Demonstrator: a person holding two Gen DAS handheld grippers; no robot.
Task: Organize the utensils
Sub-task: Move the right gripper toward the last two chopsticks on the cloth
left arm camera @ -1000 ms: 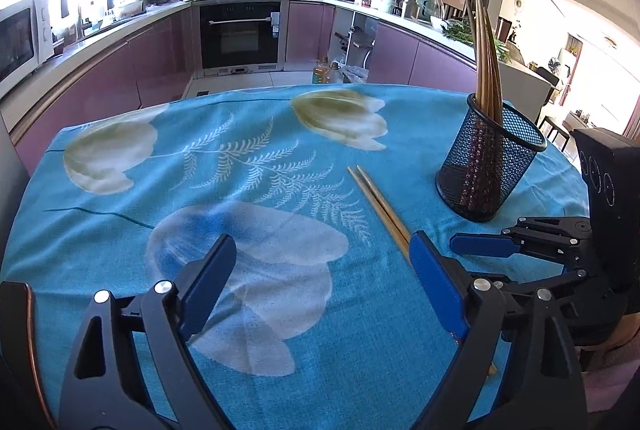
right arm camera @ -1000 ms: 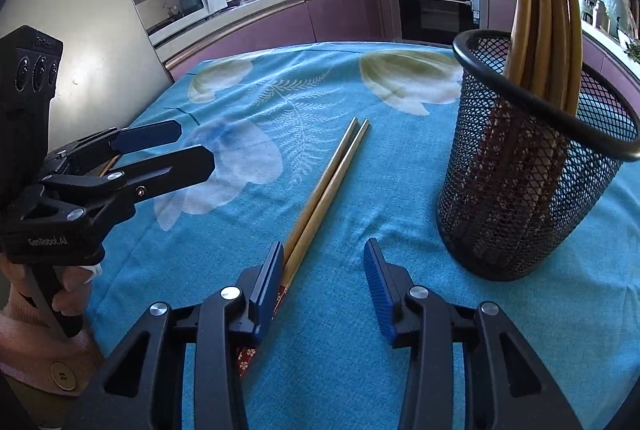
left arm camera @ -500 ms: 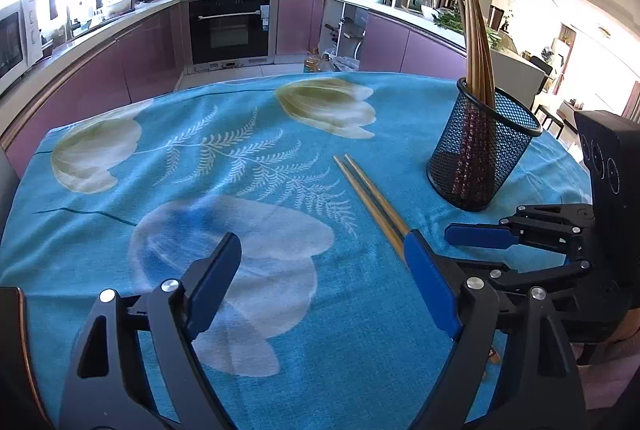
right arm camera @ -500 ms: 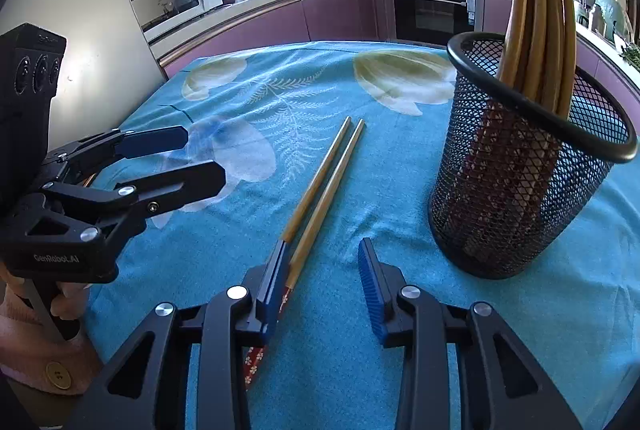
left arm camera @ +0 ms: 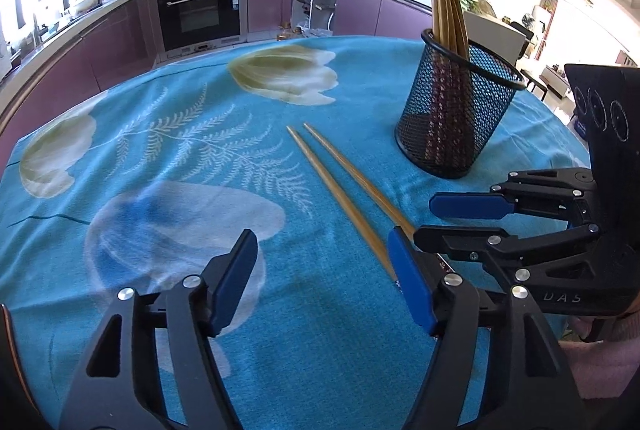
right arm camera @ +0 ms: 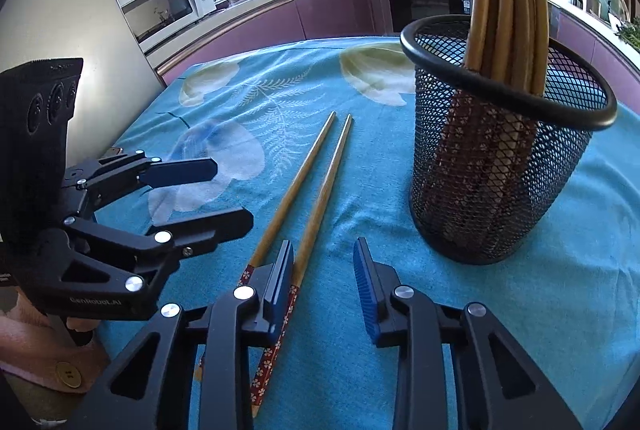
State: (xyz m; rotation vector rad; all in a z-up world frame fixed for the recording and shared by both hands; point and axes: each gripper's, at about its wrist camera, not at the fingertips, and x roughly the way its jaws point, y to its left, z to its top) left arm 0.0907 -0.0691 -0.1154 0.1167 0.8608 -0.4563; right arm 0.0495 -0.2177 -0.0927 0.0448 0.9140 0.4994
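**Both grippers over the loose chopsticks**

Right gripper (right arm camera: pixel 322 266): jaws gapped and just narrowing, gripping nothing; one of two loose chopsticks (right arm camera: pixel 316 198) lying between its blue pads, the other just outside the left pad; contact unclear. Left gripper (left arm camera: pixel 322 270): wider apart, also just narrowing, empty, the pair's ends at its right pad. Ahead and right: one round black mesh holder (right arm camera: pixel 496 166), several slender wooden chopsticks upright inside. Underneath: teal floral tablecloth (left arm camera: pixel 200 134).
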